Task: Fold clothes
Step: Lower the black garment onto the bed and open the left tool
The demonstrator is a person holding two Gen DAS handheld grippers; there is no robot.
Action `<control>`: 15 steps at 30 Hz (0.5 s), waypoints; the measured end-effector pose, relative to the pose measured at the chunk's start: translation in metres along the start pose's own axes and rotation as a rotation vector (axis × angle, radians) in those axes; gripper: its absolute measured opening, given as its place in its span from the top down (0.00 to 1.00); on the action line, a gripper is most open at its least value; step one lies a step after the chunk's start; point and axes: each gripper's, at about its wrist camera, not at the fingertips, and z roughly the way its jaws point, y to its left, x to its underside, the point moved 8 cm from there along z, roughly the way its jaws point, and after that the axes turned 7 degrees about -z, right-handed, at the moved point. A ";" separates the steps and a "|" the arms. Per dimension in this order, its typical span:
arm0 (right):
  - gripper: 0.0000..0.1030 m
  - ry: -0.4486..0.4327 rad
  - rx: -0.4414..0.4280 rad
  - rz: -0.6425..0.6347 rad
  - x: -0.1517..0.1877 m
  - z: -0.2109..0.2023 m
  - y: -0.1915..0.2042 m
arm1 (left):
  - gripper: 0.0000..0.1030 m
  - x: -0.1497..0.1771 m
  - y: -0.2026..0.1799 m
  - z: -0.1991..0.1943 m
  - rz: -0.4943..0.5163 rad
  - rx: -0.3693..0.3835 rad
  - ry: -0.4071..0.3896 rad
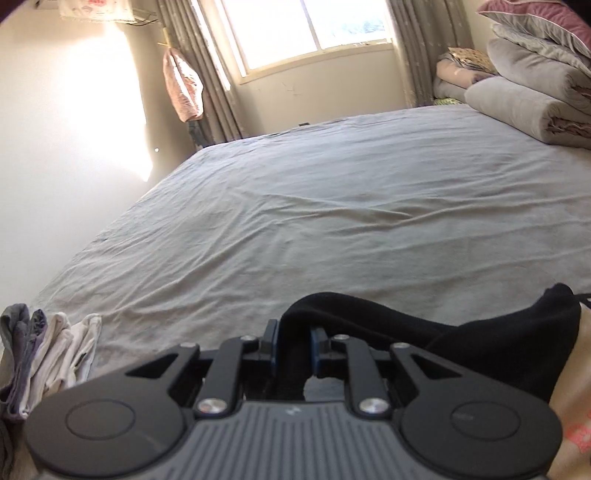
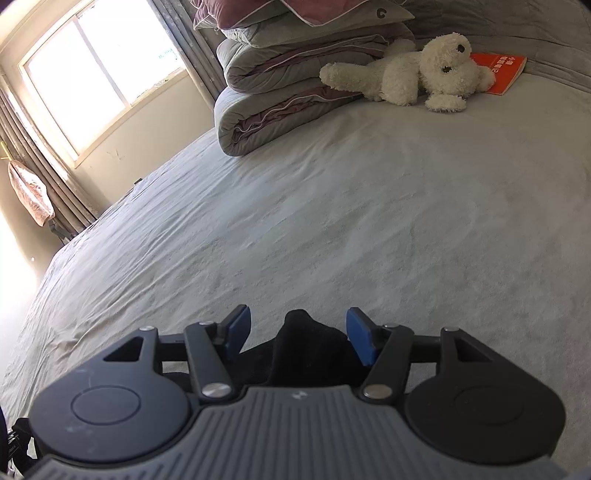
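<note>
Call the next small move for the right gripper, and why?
Probably close the right gripper on the black garment. Its jaws stand open with a peak of that cloth between them, untouched by the pads, while the left gripper is already shut on the same garment. A second grip lets both lift it over the bed.

Sunlit window (image 1: 310,29) beyond grey bed (image 1: 332,206).

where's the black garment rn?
Left wrist view: black garment lies at the near edge of the bed, clamped in the left gripper. Right wrist view: a fold sits between the right gripper's open jaws.
</note>
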 end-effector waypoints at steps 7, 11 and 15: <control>0.40 0.008 -0.018 -0.002 0.001 0.002 0.006 | 0.84 -0.011 0.048 -0.003 -0.222 -0.181 -0.066; 0.40 0.007 -0.021 -0.006 0.001 0.002 0.008 | 0.85 -0.008 0.081 0.001 -0.436 -0.271 -0.057; 0.40 0.009 -0.024 -0.019 0.002 0.003 0.010 | 0.83 -0.001 0.103 0.003 -0.545 -0.355 -0.043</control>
